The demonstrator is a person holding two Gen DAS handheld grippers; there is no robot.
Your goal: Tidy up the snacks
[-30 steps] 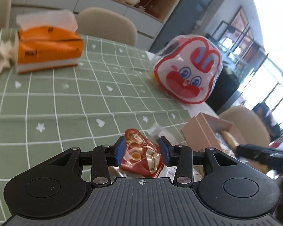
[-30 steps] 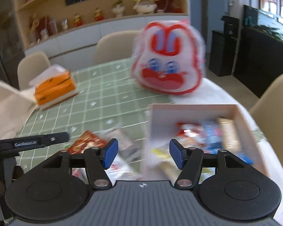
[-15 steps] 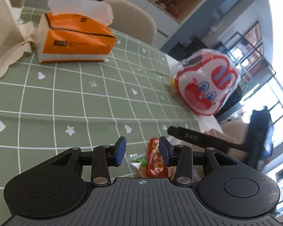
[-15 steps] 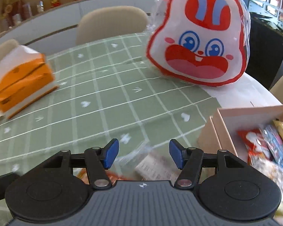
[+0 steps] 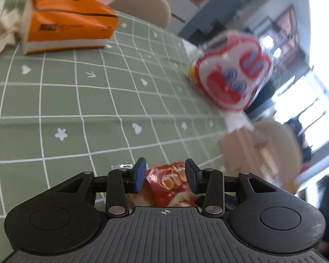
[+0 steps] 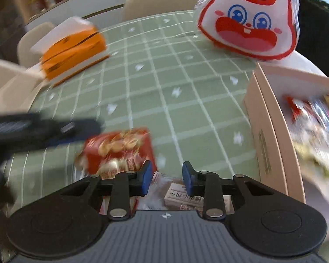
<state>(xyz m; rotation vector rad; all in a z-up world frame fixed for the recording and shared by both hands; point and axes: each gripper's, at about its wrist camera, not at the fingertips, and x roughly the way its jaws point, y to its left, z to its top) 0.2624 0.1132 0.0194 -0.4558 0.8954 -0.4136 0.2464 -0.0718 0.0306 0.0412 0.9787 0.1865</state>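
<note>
Swung since half a second earlier: left gripper (image 5: 165, 173) now tilted, with the red snack packet (image 5: 172, 183) broadside between the blue pads instead of edge-on. Jaws spread either side of the packet; contact not clear, so gripping or merely straddling could not be told. Meant, likely, a pickup of that packet under way, box as the destination.

Right gripper (image 6: 167, 176) dropped low over a clear wrapper with a printed label (image 6: 182, 196) at 6 o'clock; jaws apart, nothing held. Same red packet at 10 o'clock in that view, with the left gripper's dark arm reaching in from 9 o'clock.

Farther out, cardboard box (image 6: 265, 135) at 3 o'clock, already stocked with snacks. Beyond, across the green checked tabletop (image 6: 164, 83), orange tissue pack (image 6: 73, 50) at 11 o'clock and rabbit-face bag (image 6: 250, 19) at 1 o'clock.
</note>
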